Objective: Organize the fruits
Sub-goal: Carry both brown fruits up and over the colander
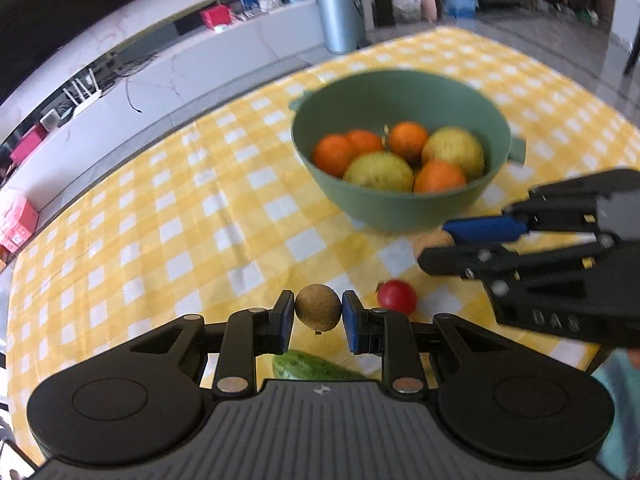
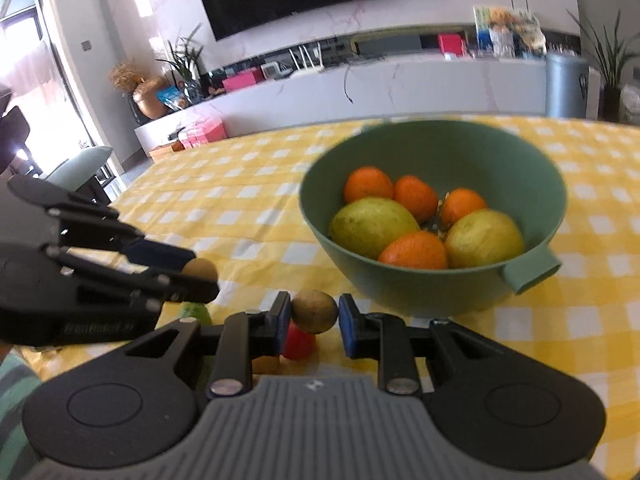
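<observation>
Yellow checkered tablecloth (image 1: 160, 216) below both grippers, each clamping a longan.

You are holding a small brown fruit (image 1: 318, 307) in each gripper. Oranges (image 2: 414, 250) and yellow pears (image 2: 374, 225) are sitting in the green bowl (image 2: 436, 288).

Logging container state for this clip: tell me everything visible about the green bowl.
The green bowl is a deep, round, matte bowl that looks like plastic, with a small tab handle on its rim and another on the opposite side. It stands upright on the yellow checked tablecloth, beyond both grippers, and neither touches it. Inside lie four orange citrus fruits and two larger yellow-green fruits, all below the rim. Its outline is slightly blurred.
</observation>
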Action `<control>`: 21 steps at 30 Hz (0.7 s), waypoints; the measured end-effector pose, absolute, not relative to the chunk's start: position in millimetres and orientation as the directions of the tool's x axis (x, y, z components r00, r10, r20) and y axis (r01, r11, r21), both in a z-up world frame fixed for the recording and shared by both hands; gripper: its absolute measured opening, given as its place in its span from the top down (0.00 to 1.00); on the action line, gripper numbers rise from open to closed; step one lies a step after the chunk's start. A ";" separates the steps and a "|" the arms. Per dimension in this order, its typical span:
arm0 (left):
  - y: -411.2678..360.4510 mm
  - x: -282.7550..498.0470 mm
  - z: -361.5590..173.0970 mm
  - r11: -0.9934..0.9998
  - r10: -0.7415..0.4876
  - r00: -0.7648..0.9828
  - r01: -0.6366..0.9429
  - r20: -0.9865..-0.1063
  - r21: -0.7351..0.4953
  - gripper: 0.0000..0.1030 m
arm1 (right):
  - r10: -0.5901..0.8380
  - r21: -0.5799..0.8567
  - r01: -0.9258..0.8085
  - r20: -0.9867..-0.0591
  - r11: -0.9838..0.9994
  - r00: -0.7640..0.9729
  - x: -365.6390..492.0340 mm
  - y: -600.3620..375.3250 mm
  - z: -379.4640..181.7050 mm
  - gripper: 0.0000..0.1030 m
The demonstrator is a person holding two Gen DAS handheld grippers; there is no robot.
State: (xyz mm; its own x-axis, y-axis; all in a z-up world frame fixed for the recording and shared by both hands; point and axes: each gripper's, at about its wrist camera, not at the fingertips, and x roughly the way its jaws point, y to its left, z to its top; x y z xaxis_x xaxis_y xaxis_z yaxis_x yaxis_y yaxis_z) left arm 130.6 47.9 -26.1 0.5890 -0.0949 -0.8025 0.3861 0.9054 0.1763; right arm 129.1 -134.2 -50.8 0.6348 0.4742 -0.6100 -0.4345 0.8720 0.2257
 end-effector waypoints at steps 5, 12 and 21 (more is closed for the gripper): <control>44.7 122.1 -6.5 0.930 -0.117 0.650 0.336 -0.751 0.146 0.72 | 0.483 0.173 -0.471 -0.545 0.865 0.686 108.0 -140.3 -27.7 0.79; 37.0 121.5 21.7 0.954 -0.165 0.741 0.287 -0.651 0.084 0.72 | 0.460 0.127 -0.456 -0.460 0.881 0.760 97.0 -156.0 -1.8 0.79; 19.2 143.1 24.3 0.960 -0.232 0.762 0.278 -0.605 -0.018 0.72 | 0.405 0.057 -0.421 -0.416 0.905 0.814 114.2 -168.4 18.4 0.79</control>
